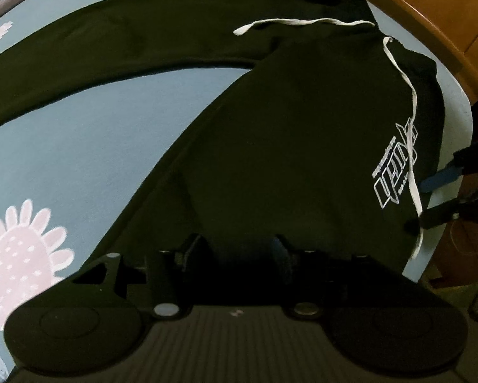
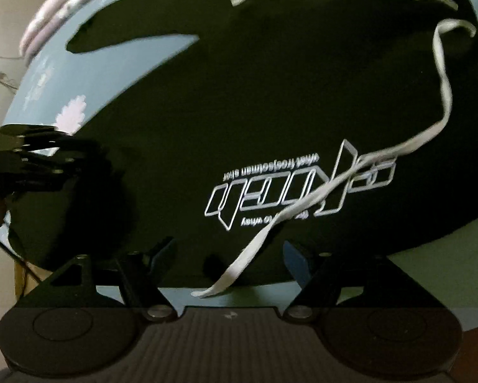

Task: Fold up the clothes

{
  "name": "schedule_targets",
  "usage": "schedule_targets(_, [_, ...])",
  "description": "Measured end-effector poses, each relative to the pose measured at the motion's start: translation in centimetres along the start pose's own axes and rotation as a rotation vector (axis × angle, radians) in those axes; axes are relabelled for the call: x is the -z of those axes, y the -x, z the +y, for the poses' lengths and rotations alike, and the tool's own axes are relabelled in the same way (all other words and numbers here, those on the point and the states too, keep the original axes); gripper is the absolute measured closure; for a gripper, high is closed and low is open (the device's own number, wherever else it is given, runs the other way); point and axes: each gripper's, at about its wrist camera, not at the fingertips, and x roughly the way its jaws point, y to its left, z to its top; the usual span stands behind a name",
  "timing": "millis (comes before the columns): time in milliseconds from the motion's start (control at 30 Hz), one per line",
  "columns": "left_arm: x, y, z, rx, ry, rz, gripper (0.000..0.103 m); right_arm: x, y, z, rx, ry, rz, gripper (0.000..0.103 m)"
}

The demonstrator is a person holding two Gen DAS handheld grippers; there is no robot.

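Note:
Black sweatpants [image 1: 302, 134] lie flat on a blue sheet with pink flowers [image 1: 79, 146]. One leg runs off to the upper left, the other comes toward my left gripper [image 1: 235, 252]. It is open, its fingers straddling that leg's fabric. A white drawstring [image 1: 408, 95] crosses the white logo [image 1: 395, 172]. In the right wrist view the logo [image 2: 290, 188] reads upside down. The drawstring's end [image 2: 226, 281] lies between the open fingers of my right gripper [image 2: 229, 255] at the pants' edge. Each gripper also shows in the other's view: the right gripper [image 1: 430, 198] and the left gripper [image 2: 92, 166].
A brown wooden bed frame [image 1: 430, 16] curves round the far right of the mattress. A pink striped pillow or blanket [image 2: 54, 9] lies at the far left end. The bed's edge runs just under the right gripper. Cables [image 2: 3, 76] hang by a pale wall.

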Motion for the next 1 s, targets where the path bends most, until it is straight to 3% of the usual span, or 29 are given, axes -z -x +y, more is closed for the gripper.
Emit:
schedule_targets(133, [1.3, 0.9, 0.6, -0.014, 0.013, 0.001, 0.052, -0.6, -0.9, 0.6, -0.065, -0.050, -0.009, 0.024])
schedule_targets(400, [5.2, 2.7, 2.6, -0.060, 0.086, 0.048, 0.052, -2.7, -4.2, 8.6, -0.301, 0.127, 0.026, 0.024])
schedule_targets(600, [8.2, 3.9, 3.6, -0.130, 0.088, 0.069, 0.052, -2.8, -4.4, 11.4, -0.259, 0.232, 0.041, 0.024])
schedule_targets(733, [10.3, 4.0, 4.3, -0.192, 0.084, 0.029, 0.052, -2.7, -4.8, 12.1, -0.213, 0.297, 0.052, 0.024])
schedule_targets(1000, [13.9, 4.9, 10.6, -0.278, 0.306, -0.038, 0.047, -2.8, -5.3, 13.7, -0.134, 0.396, 0.059, 0.024])
